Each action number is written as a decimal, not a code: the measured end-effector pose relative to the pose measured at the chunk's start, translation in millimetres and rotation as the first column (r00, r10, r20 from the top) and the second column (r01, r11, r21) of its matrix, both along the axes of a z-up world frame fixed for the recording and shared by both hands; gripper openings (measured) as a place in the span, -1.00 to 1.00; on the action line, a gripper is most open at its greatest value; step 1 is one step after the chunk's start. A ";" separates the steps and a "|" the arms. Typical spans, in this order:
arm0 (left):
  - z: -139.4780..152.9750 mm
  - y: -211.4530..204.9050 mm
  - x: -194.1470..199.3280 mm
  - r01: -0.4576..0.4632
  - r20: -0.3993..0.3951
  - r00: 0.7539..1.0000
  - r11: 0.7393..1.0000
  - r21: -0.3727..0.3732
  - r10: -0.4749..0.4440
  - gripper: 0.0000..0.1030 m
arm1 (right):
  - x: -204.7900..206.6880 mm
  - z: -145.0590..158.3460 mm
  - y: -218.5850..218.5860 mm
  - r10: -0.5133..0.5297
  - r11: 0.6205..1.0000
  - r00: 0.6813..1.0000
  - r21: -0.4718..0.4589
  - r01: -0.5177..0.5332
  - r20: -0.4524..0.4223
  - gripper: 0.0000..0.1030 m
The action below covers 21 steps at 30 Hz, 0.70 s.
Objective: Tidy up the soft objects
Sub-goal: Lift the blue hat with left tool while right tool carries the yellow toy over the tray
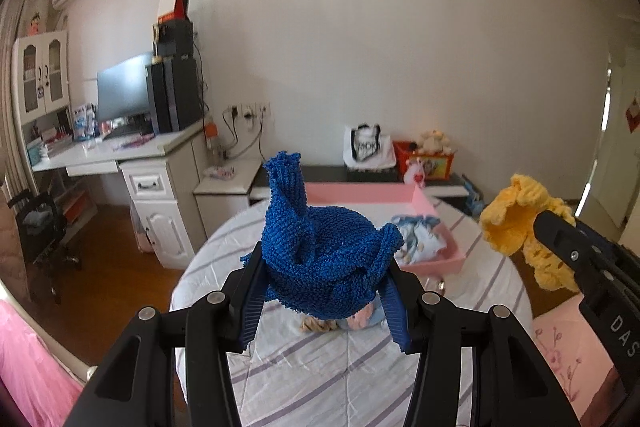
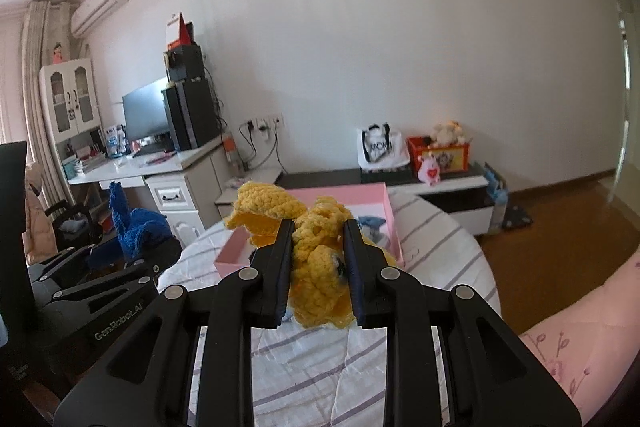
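Observation:
My left gripper (image 1: 326, 259) is shut on a blue knitted toy (image 1: 320, 247) and holds it above the striped round table (image 1: 320, 367). My right gripper (image 2: 318, 231) is shut on a yellow knitted toy (image 2: 316, 267), also lifted above the table. The yellow toy shows at the right of the left wrist view (image 1: 516, 223), and the blue toy at the left of the right wrist view (image 2: 136, 227). A pink tray (image 1: 428, 203) sits at the table's far side with a pale blue cloth item (image 1: 420, 239) in it. A small doll (image 1: 352, 321) lies on the table under the blue toy.
A white desk (image 1: 120, 155) with monitor and computer tower stands at the left. A low cabinet (image 1: 360, 175) along the wall carries a white bag (image 1: 366, 147) and a red toy box (image 1: 430, 157). Pink bedding (image 2: 592, 327) lies at the right. A black chair (image 1: 40, 235) stands far left.

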<state>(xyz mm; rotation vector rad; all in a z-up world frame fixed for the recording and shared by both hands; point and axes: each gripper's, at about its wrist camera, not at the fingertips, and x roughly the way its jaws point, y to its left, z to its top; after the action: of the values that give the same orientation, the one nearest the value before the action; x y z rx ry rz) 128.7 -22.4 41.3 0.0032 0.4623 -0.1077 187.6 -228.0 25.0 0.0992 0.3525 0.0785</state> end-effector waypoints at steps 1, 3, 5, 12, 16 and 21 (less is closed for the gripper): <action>3.2 0.5 -6.8 -0.003 0.015 1.000 1.000 0.000 0.003 -0.06 | -3.0 2.2 0.7 0.004 1.000 1.000 0.000 -0.004 0.008 -0.57; 6.5 3.5 -20.9 -0.005 0.039 0.999 1.000 0.000 0.005 -0.06 | -9.2 7.0 2.9 0.005 1.000 1.000 -0.007 -0.005 0.024 -0.57; 9.0 5.5 -33.1 -0.001 0.057 0.998 1.000 -0.002 0.001 -0.06 | -14.7 10.6 4.9 0.007 1.000 0.999 -0.013 -0.006 0.039 -0.57; 8.8 15.0 -78.1 0.012 0.115 0.993 1.000 -0.010 -0.011 -0.06 | -32.0 22.9 12.1 0.021 0.999 0.995 -0.028 -0.018 0.093 -0.57; 3.9 23.2 -102.9 0.007 0.140 0.990 1.000 -0.017 -0.004 -0.06 | -41.2 29.4 14.8 0.027 0.999 0.992 -0.033 -0.024 0.121 -0.57; -2.6 29.0 -129.8 -0.001 0.167 0.986 1.000 -0.024 0.005 -0.06 | -48.6 36.4 17.0 0.022 0.999 0.989 -0.043 -0.016 0.148 -0.56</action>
<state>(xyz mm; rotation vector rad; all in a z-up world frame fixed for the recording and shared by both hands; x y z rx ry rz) -1.1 6.5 38.7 -0.0122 0.2933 -0.1095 139.0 -210.9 61.4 0.0479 0.2064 0.0967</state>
